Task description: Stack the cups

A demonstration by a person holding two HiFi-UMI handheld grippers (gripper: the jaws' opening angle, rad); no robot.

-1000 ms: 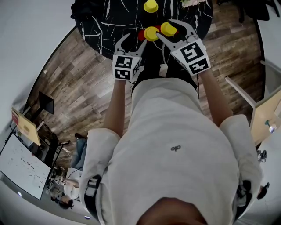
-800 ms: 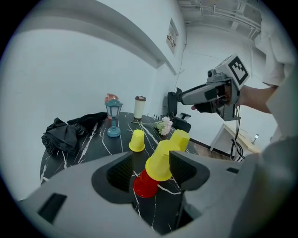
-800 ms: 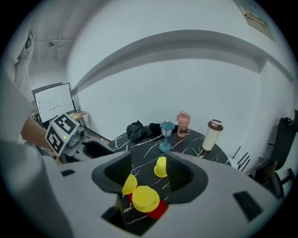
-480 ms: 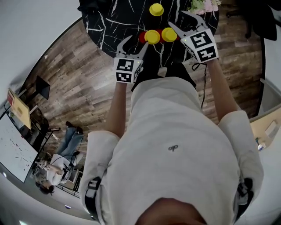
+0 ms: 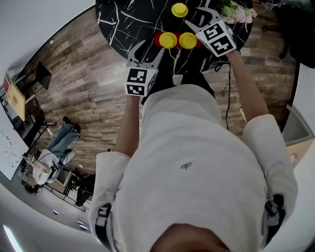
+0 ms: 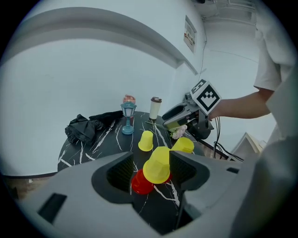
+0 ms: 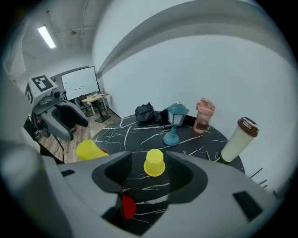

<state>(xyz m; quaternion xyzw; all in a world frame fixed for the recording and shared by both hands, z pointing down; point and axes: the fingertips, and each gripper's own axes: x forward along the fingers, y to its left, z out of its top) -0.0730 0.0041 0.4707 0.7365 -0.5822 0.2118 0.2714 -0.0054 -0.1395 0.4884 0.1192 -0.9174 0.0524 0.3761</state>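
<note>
Three upside-down yellow cups stand on the black marble table (image 5: 123, 19): a far cup (image 5: 179, 9) and two near ones, left (image 5: 168, 39) and right (image 5: 188, 40). Red cups (image 5: 158, 38) peek out beside the near pair. My left gripper (image 5: 147, 49) is open at the table's near edge. In its view the left near yellow cup (image 6: 158, 165) and a red cup (image 6: 140, 182) lie just beyond its jaws. My right gripper (image 5: 198, 17) is open and holds nothing. It hangs right of the far cup (image 7: 154, 162), which shows ahead of its jaws.
A teal lamp (image 7: 174, 123), a pink bottle (image 7: 204, 115), a white tumbler (image 7: 239, 138) and a black cloth (image 7: 148, 113) stand at the table's back. Flowers (image 5: 236, 14) lie at the right edge. Wooden floor surrounds the table.
A second ago the right gripper's jaws stood around the right near yellow cup. They have since come off it and moved further over the table. The left gripper has stayed near the edge.
</note>
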